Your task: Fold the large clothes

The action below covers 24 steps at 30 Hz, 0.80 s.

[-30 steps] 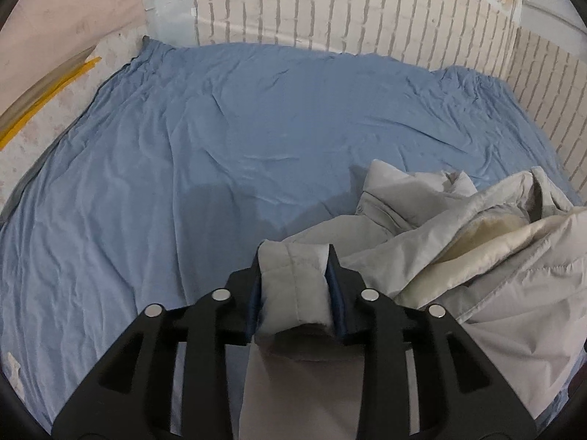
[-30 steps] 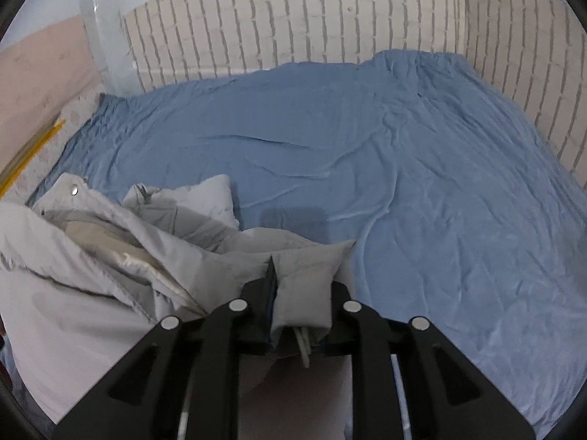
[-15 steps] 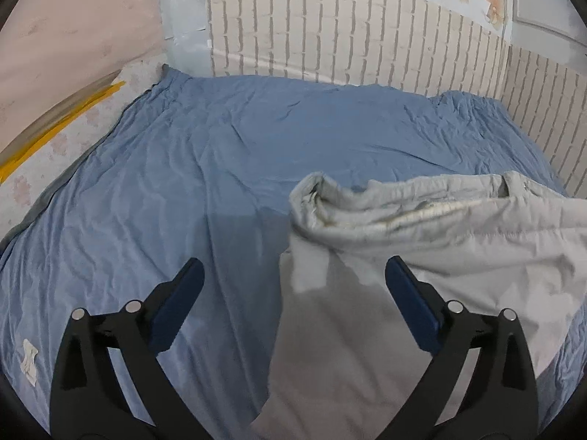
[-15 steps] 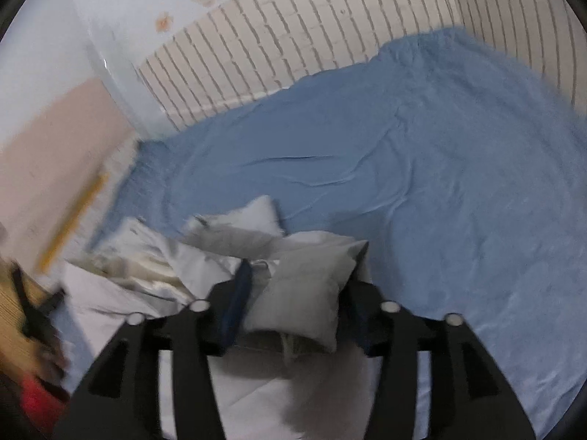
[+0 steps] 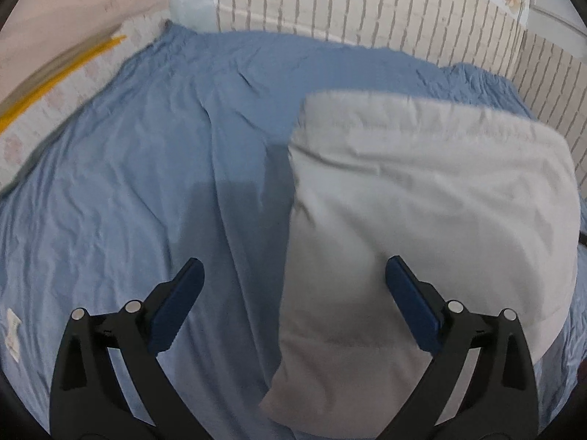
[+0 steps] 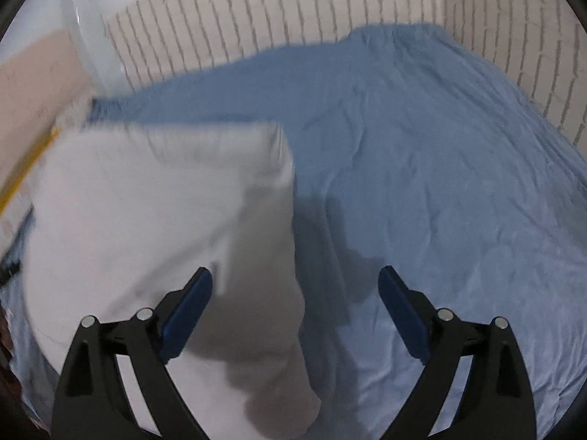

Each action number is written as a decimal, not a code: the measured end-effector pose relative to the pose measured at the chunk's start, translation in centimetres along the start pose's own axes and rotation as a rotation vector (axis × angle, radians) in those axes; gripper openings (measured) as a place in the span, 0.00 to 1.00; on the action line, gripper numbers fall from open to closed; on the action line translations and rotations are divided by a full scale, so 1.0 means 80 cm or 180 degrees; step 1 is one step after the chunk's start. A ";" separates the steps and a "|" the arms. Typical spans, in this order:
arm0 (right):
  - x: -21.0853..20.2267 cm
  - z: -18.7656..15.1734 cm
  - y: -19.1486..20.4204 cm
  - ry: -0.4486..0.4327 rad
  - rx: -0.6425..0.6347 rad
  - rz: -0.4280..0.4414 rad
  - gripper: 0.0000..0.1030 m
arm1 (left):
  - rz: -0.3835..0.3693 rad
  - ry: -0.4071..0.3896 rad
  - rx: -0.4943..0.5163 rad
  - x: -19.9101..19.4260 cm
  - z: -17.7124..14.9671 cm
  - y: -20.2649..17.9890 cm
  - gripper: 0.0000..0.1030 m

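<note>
A large pale grey padded garment [image 5: 422, 198] lies folded over in a flat rectangle on the blue bed sheet [image 5: 146, 183]. It fills the right half of the left wrist view and the left half of the right wrist view [image 6: 154, 227]. My left gripper [image 5: 293, 282] is open and empty, its right finger over the garment's near part. My right gripper [image 6: 295, 293] is open and empty, its left finger over the garment and its right finger over the sheet [image 6: 440, 183].
The bed sheet is wrinkled and reaches a white brick-pattern wall [image 5: 367, 11] at the back and right. A yellow strip [image 5: 55, 77] runs along the bed's left edge. A small white tag [image 5: 13, 333] lies on the sheet at the near left.
Both grippers let go of the garment's corners and opened wide. The crumpled garment now lies flat and folded over on the sheet.
</note>
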State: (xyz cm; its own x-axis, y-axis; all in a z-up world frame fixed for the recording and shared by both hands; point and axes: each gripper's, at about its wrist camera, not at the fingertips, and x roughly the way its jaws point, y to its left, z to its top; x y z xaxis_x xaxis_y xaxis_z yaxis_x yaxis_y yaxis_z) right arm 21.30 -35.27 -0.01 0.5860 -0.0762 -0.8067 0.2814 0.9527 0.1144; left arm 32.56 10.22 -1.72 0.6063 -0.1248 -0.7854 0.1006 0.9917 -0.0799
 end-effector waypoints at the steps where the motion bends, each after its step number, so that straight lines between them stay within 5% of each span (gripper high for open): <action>1: 0.005 -0.002 0.000 0.0004 0.0023 0.0017 0.89 | -0.0033 0.0020 -0.0019 0.006 -0.001 0.000 0.96; 5: 0.016 -0.002 -0.002 -0.0017 0.0216 0.0248 0.89 | -0.0430 0.0150 -0.0298 0.038 0.001 0.006 0.96; 8: 0.019 0.000 0.009 -0.0052 0.0163 0.0509 0.88 | -0.0833 0.0213 -0.0390 0.053 0.003 0.004 0.67; 10: 0.027 -0.001 0.021 0.0015 0.0065 0.0528 0.67 | -0.0813 0.0226 -0.0311 0.058 0.005 -0.007 0.52; 12: 0.024 -0.003 0.035 -0.0044 -0.0100 0.0394 0.30 | -0.0690 0.0223 -0.0132 0.056 0.006 -0.024 0.32; 15: 0.001 -0.004 0.048 -0.0269 -0.0242 0.0287 0.10 | -0.0581 0.0116 0.0054 0.036 0.006 -0.042 0.14; 21: -0.105 0.029 0.082 -0.1310 -0.0489 0.0273 0.07 | -0.0579 -0.0561 0.0097 -0.048 0.043 -0.048 0.08; 24: -0.127 0.067 0.099 -0.1551 -0.0602 0.0261 0.07 | -0.0537 -0.0793 0.0180 -0.074 0.075 -0.058 0.08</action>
State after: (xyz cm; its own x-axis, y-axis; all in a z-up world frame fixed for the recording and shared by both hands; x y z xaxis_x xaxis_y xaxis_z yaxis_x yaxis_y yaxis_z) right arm 21.63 -28.49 12.21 0.8982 -0.0843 -0.4313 0.1043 0.9943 0.0229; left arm 33.25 6.15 7.03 0.7514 -0.2983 -0.5886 0.2559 0.9539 -0.1567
